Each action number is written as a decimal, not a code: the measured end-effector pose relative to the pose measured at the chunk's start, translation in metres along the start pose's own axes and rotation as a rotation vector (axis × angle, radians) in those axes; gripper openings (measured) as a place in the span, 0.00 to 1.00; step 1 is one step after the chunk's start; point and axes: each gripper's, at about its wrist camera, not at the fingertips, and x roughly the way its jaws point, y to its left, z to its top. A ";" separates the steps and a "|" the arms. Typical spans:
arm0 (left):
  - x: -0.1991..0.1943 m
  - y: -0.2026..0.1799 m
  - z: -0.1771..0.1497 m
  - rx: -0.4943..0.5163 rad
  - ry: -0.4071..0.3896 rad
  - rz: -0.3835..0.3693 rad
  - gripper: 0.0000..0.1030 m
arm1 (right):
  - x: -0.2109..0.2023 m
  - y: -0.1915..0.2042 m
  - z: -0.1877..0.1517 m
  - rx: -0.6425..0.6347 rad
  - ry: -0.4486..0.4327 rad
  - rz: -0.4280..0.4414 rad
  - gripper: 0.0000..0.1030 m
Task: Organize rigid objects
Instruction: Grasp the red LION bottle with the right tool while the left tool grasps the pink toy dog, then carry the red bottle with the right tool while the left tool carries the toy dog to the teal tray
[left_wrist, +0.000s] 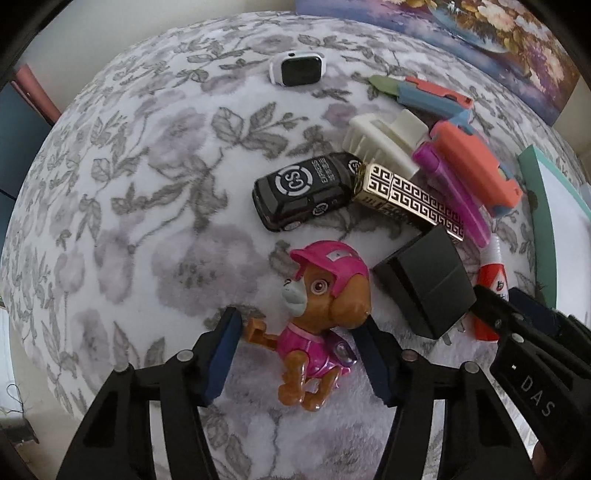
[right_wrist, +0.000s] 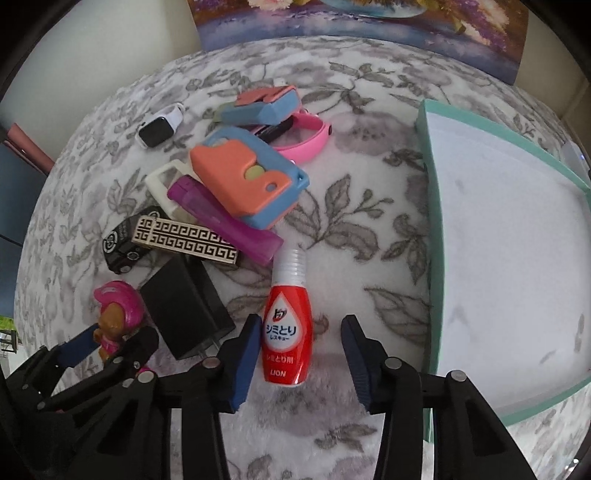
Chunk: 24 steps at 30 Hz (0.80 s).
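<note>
Left wrist view: the left gripper (left_wrist: 299, 354) is spread around the puppy figure (left_wrist: 321, 317), its pads not touching it. The figure lies left of the black charger block (right_wrist: 186, 310) on the floral blanket (right_wrist: 369, 206). Right of the block, the right gripper (right_wrist: 299, 354) is spread around the red bottle (right_wrist: 288, 332). Further right of the block stands the teal-rimmed box (right_wrist: 432, 221).
</note>
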 end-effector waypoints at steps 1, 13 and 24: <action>0.001 -0.001 0.001 0.000 0.000 0.001 0.62 | 0.001 0.001 0.001 -0.004 -0.002 -0.006 0.47; 0.001 -0.005 -0.004 0.009 -0.016 -0.011 0.53 | 0.005 0.013 0.000 -0.046 -0.021 -0.036 0.34; -0.028 0.000 -0.008 -0.020 -0.057 -0.024 0.51 | -0.017 -0.004 -0.001 0.011 -0.029 0.067 0.30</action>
